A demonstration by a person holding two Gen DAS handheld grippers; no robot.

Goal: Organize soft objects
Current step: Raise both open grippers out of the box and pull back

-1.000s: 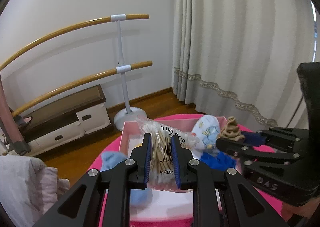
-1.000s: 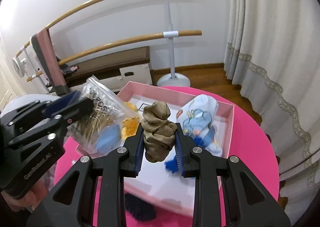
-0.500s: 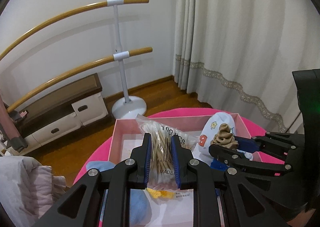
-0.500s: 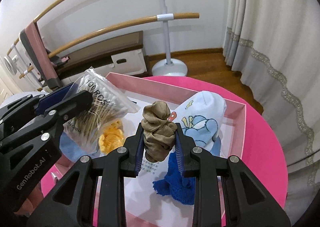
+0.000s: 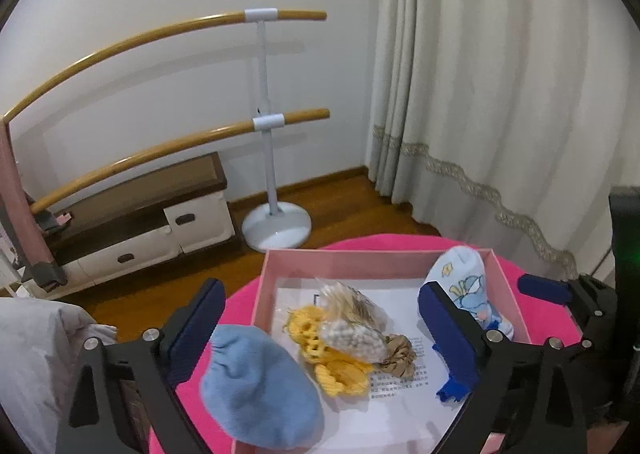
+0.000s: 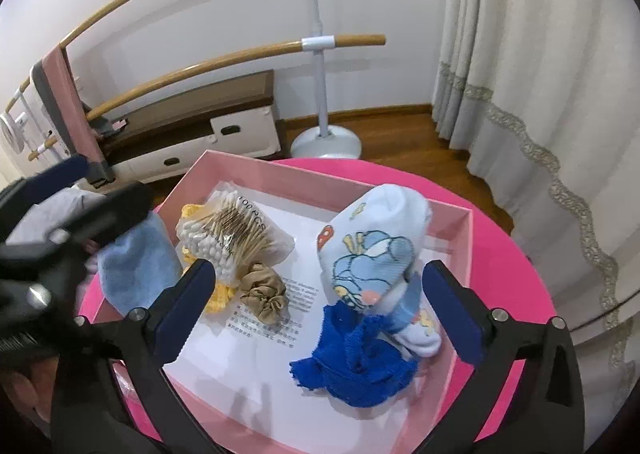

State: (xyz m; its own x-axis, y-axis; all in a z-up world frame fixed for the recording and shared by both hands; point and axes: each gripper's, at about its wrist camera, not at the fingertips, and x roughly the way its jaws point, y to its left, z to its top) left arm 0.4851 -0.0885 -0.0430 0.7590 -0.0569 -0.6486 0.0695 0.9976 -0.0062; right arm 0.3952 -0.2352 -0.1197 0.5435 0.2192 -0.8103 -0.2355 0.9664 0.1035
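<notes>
A pink box (image 6: pixel 280 175) (image 5: pixel 340 260) stands on a pink round table (image 6: pixel 504 246). Inside lie a bag of cotton swabs (image 6: pixel 234 236) (image 5: pixel 354 318), a tan scrunchie (image 6: pixel 264 294) (image 5: pixel 396 352), a yellow knit piece (image 5: pixel 332 362), a white cartoon sock (image 6: pixel 376 246) (image 5: pixel 466 286) and a dark blue cloth (image 6: pixel 356 366). A light blue cloth (image 5: pixel 256 382) (image 6: pixel 138 266) hangs over the box's left wall. My left gripper (image 5: pixel 324 338) is open and empty above the box's near left. My right gripper (image 6: pixel 320 310) is open and empty above the box's middle.
A ballet barre on a white stand (image 5: pixel 268 121) and a low white cabinet (image 5: pixel 140 221) stand by the wall behind the table. A cream curtain (image 5: pixel 500 93) hangs at the right. Pale bedding (image 5: pixel 32 358) lies at the left.
Both grippers have opened. The swab bag has dropped from the left gripper and the scrunchie from the right; both now lie in the box. Both grippers have drawn back a little.
</notes>
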